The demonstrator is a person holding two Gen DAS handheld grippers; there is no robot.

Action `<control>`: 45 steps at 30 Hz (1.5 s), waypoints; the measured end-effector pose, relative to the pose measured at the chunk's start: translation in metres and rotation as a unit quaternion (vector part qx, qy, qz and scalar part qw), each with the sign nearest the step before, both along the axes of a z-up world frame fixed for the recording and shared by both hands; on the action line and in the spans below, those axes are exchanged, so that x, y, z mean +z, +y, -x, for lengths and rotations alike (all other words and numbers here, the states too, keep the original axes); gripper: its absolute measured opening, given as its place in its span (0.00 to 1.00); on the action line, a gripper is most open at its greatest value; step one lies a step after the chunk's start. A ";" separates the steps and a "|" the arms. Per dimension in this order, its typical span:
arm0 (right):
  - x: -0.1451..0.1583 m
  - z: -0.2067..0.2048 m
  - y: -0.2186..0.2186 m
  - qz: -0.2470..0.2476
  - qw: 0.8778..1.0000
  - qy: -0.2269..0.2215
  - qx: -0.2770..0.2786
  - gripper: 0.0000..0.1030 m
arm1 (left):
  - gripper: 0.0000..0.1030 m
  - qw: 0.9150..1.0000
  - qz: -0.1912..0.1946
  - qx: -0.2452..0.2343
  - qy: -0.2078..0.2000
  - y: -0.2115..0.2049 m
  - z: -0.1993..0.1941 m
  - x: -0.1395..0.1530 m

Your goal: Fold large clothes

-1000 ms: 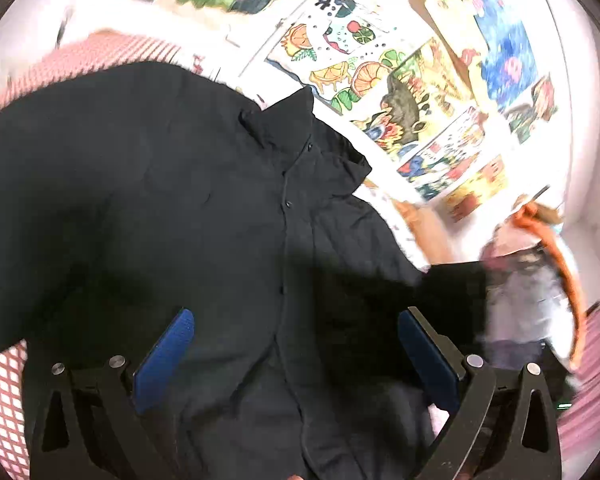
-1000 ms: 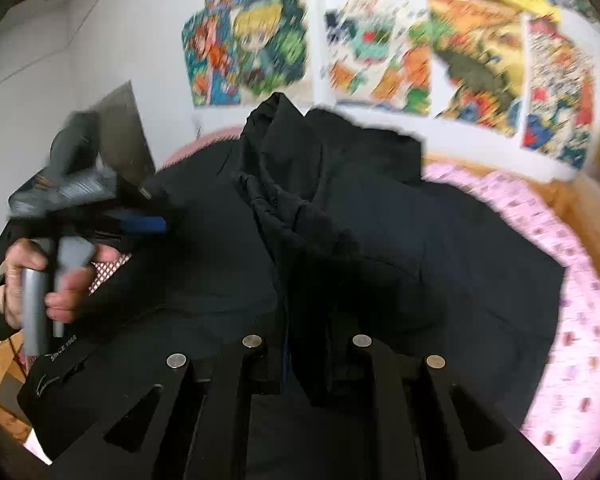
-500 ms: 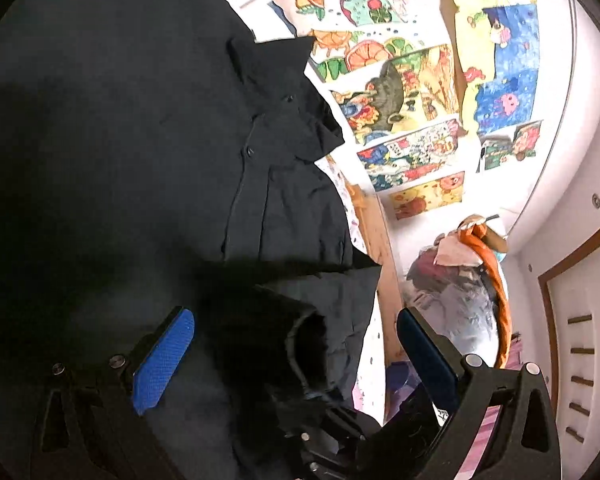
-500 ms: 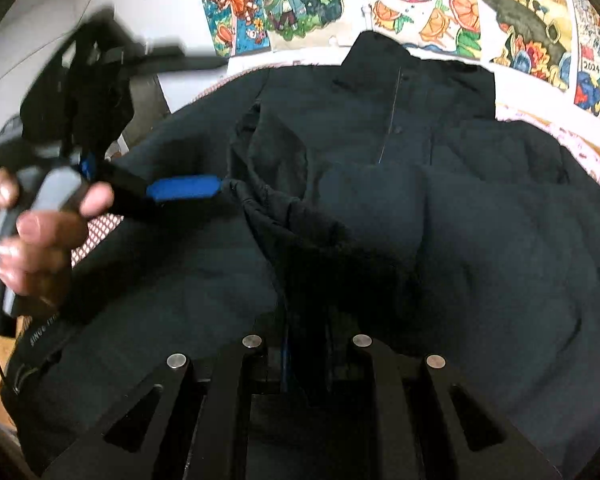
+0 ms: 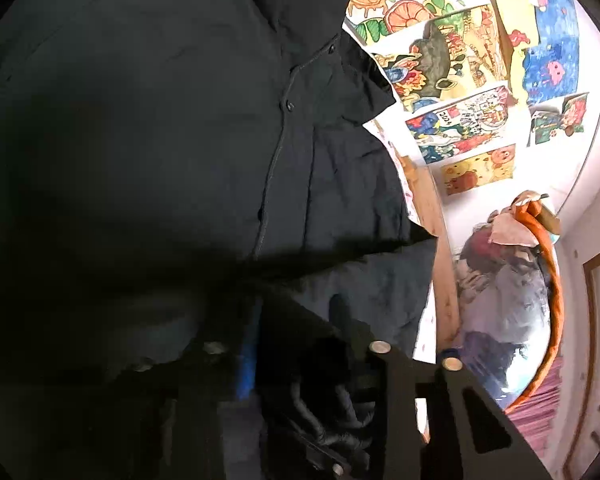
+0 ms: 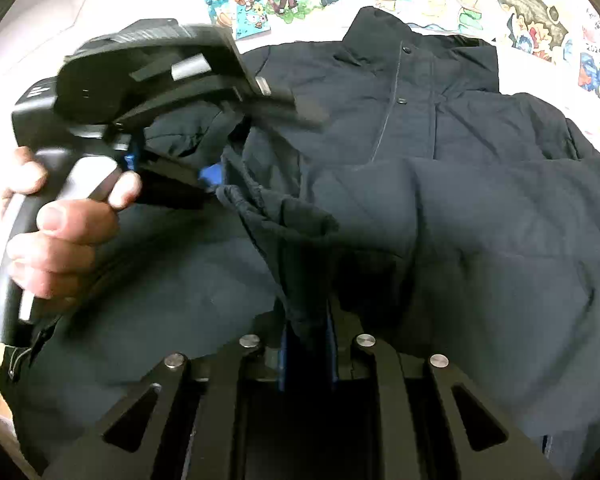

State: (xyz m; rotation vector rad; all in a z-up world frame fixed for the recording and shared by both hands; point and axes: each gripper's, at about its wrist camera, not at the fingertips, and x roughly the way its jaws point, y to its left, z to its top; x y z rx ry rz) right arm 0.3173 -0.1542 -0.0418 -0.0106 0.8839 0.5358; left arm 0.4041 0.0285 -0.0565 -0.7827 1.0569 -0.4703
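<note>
Black padded jacket (image 6: 440, 208), one, spread front-up over the bed, collar toward the poster wall; two snaps visible on the placket. Pink patterned bedding (image 5: 426, 320) shows at the bed's right edge. Right tongs (image 6: 306, 344) clamped on a bunched fold of the jacket between the blue pads. Left tongs (image 6: 220, 178), held by one hand (image 6: 56, 232), have just been closing; jacket cloth sits between them, pinched at the ribbed cuff. Several posters (image 5: 464, 120) on the wall.
</note>
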 end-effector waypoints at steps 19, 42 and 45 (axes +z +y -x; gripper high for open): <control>0.055 -0.009 -0.073 0.012 0.989 -0.120 -0.080 0.61 | 0.10 0.914 -0.296 0.106 -0.255 0.039 0.045 0.094; -0.012 -0.106 -0.048 0.173 0.976 -0.017 -0.133 0.63 | 0.11 0.877 -0.459 0.099 -0.102 0.057 -0.015 0.028; -0.013 -0.107 -0.050 0.168 0.976 -0.015 -0.137 0.64 | 0.12 0.892 -0.425 0.108 -0.112 0.067 -0.008 0.033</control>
